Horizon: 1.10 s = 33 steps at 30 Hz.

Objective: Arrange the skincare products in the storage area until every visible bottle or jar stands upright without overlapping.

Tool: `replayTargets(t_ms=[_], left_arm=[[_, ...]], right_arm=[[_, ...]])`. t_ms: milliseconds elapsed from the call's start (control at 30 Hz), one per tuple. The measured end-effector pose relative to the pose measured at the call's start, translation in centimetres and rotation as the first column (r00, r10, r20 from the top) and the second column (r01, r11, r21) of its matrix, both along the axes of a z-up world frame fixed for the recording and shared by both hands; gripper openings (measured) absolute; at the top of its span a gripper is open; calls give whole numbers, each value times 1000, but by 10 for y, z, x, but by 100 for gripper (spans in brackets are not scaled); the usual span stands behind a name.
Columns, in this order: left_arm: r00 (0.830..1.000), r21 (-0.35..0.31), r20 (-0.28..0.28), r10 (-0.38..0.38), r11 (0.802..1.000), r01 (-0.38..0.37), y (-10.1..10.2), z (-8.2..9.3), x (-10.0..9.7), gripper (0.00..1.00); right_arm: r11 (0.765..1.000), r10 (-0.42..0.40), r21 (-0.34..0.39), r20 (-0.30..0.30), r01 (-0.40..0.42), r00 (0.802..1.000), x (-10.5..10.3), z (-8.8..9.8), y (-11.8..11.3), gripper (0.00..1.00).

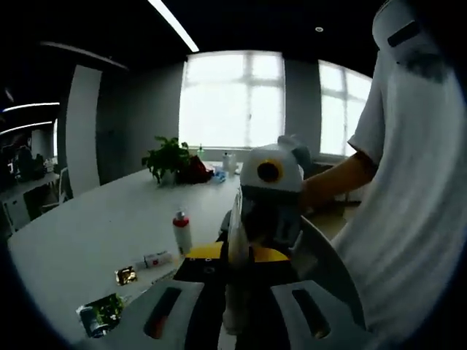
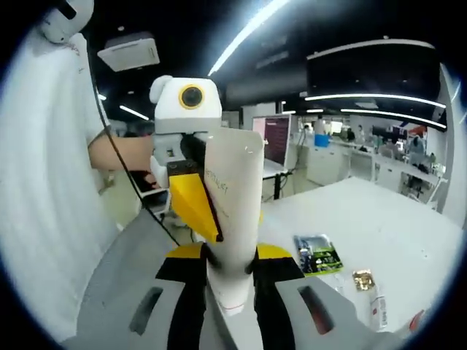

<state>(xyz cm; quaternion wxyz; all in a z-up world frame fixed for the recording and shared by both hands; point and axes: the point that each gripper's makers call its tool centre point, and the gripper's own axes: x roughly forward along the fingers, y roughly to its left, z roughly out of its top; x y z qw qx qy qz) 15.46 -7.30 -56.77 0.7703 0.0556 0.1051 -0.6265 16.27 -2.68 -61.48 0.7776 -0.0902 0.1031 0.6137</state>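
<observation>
Right gripper (image 2: 232, 292): its two grey jaws rise from the bottom centre of the right gripper view and are clamped on a white tube (image 2: 232, 219).
White tube: held upright between those jaws, reaching to mid-frame, with faint print on its side; the same tube shows as a pale strip (image 1: 237, 277) in the lower centre of the left gripper view.
Left gripper (image 1: 237, 310): its jaws stand on either side of the tube's lower end; whether they press on it cannot be told. Its body also shows in the right gripper view, upper left of centre, just behind the tube.
Table (image 1: 87, 226): white, stretching across the left half of the left gripper view.
Red-capped bottle (image 1: 182, 232): upright on the table, left of centre.
Small tube (image 1: 155, 259): lying flat, just below and left of the bottle.
Gold jar (image 1: 126, 275): near the small tube.
Green packet (image 2: 318, 254): flat on the table, right of the jaws in the right gripper view.
Person (image 1: 416, 182): white shirt, right edge of the left gripper view.
Potted plant (image 1: 169, 157): far end of the table.
</observation>
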Motion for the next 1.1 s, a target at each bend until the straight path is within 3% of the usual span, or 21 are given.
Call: replayTargets(t_ms=[500,867,1100], left_arm=[[998,118,3,-64,991,64,-24,-32,-4,6],[996,163,-58,-71,983,79,-47,-63,-6,7],[994,184,-84,-67,980,82,-60,-77,0,7]], right_arm=[[992,6,-130,0,-6,1000,-4,-29,-18,21],[974,-11,-226,1,11,1000,-7,-59,-48,21],[966,-11,-259,0,10,1000,3,-75,-67,21]])
